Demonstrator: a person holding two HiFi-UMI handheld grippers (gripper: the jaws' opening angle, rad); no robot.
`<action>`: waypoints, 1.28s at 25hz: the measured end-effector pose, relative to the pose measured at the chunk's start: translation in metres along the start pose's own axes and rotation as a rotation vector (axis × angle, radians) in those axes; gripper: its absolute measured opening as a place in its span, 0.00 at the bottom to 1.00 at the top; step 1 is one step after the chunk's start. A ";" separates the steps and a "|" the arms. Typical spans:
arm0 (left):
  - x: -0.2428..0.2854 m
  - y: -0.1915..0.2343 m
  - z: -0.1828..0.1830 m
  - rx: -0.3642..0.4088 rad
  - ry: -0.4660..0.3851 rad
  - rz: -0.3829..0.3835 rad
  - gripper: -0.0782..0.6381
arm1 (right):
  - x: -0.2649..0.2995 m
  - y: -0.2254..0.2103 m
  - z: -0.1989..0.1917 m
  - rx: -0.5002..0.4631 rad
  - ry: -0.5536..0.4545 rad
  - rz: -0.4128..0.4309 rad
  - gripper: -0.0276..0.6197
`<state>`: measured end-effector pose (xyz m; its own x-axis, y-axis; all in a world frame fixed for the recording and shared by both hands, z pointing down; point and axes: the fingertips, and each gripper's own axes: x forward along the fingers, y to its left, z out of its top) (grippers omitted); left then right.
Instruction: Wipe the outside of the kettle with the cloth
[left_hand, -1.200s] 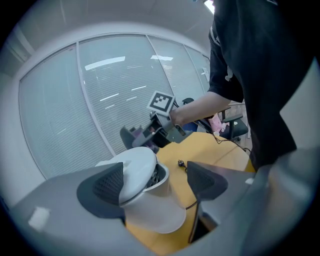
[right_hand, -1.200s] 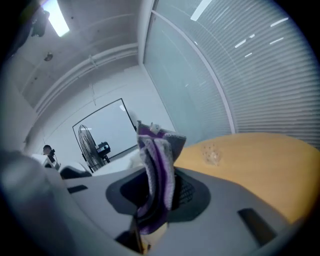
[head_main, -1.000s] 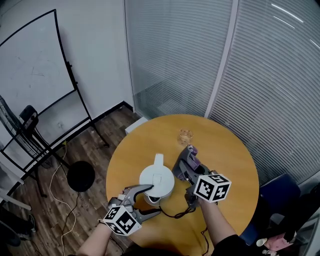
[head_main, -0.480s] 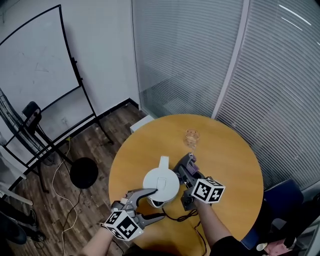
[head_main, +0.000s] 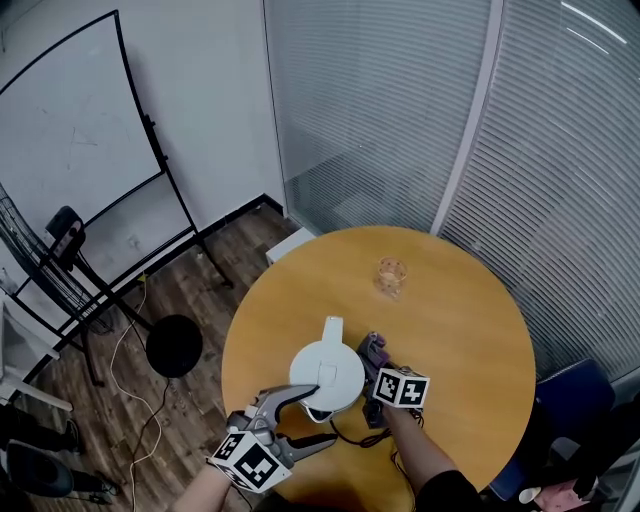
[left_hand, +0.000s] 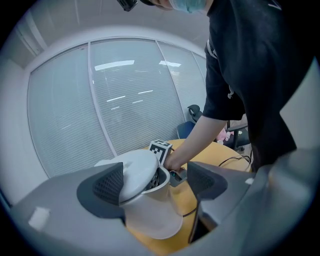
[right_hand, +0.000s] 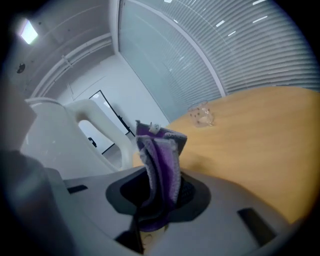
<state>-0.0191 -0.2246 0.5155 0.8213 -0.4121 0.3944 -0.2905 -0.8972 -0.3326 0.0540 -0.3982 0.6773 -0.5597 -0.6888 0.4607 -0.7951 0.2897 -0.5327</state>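
A white kettle (head_main: 326, 372) stands near the front of the round wooden table (head_main: 460, 330). Its handle points away from me. My left gripper (head_main: 320, 412) is open, with its jaws standing either side of the kettle's near rim (left_hand: 145, 175); a gap shows at the right pad (left_hand: 206, 180). My right gripper (head_main: 373, 368) is at the kettle's right side, shut on a purple cloth (head_main: 373, 349). In the right gripper view the cloth (right_hand: 159, 160) stands up from the jaws beside the kettle's body (right_hand: 52, 150) and handle (right_hand: 102, 132).
A clear glass cup (head_main: 392, 275) stands further back on the table. A black cable (head_main: 352, 431) runs from the kettle's base towards me. On the floor to the left are a whiteboard stand (head_main: 150, 160) and a round black base (head_main: 173, 345). A blue chair (head_main: 560, 395) is at the right.
The right gripper with the cloth has slid towards me along the kettle's right side. The left gripper has stayed at the kettle's near rim. The head view has shifted slightly.
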 end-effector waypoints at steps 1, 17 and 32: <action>0.000 -0.001 -0.001 0.003 0.000 -0.002 0.65 | 0.003 -0.004 -0.005 -0.003 0.017 -0.012 0.19; 0.003 0.002 -0.005 0.033 0.001 0.034 0.65 | -0.051 0.002 0.003 0.019 -0.043 -0.064 0.19; -0.013 -0.013 -0.004 -0.001 0.024 0.168 0.64 | -0.182 0.099 0.007 -0.071 -0.197 0.054 0.19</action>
<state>-0.0282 -0.2080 0.5176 0.7494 -0.5600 0.3534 -0.4231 -0.8155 -0.3949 0.0786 -0.2485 0.5359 -0.5510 -0.7857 0.2812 -0.7836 0.3712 -0.4983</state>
